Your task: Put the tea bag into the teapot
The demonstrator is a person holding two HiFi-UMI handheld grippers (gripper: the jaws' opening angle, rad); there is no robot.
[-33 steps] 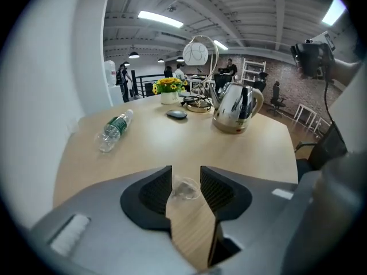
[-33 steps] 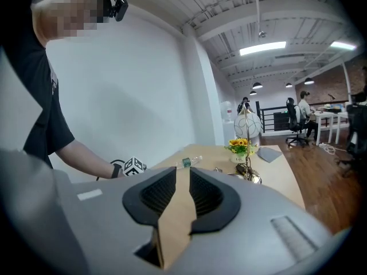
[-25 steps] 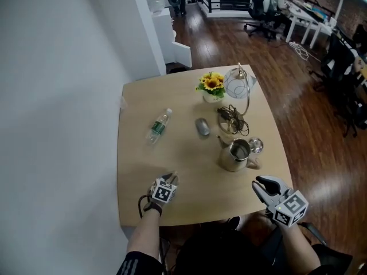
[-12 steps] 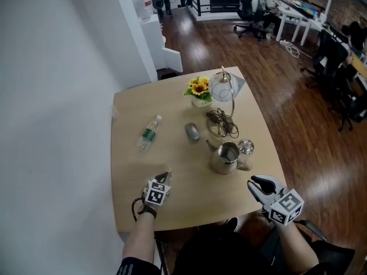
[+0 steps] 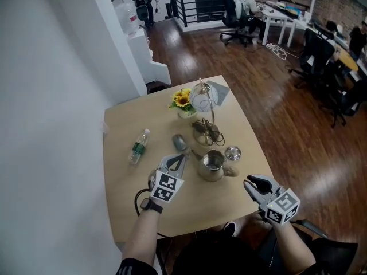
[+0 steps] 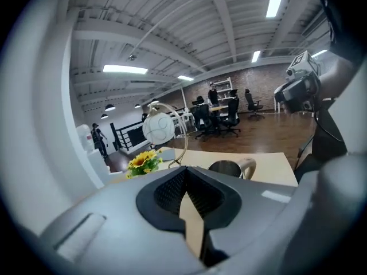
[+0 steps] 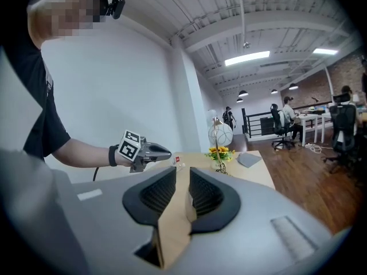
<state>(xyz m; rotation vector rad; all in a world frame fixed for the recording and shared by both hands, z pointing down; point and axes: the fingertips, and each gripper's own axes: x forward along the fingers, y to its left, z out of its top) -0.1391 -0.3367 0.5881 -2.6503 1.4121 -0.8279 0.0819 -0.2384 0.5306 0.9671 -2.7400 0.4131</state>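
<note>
The open metal teapot [image 5: 211, 165] stands near the middle of the wooden table [image 5: 120, 188], and its lid [image 5: 233, 152] lies just to its right. A small grey oblong thing [image 5: 179, 142] lies to the teapot's far left. My left gripper [image 5: 178, 161] hovers close to the teapot's left side and points at it. Its jaws are shut, and I see nothing between them in the left gripper view [image 6: 186, 173], where the teapot [image 6: 226, 168] shows just ahead. My right gripper [image 5: 256, 183] hangs at the table's front right edge with a narrow empty gap between its pads [image 7: 182, 173].
A plastic bottle [image 5: 137, 146] lies on the table's left side. At the far end stand yellow flowers [image 5: 182, 101] and a globe lamp [image 5: 202, 99], with tangled cord [image 5: 207, 132] at its base. A white wall runs along the left; wooden floor lies to the right.
My left gripper has closed its jaws, lifted from near the table's front edge and moved forward to the teapot's left side. The right gripper has hardly moved.
</note>
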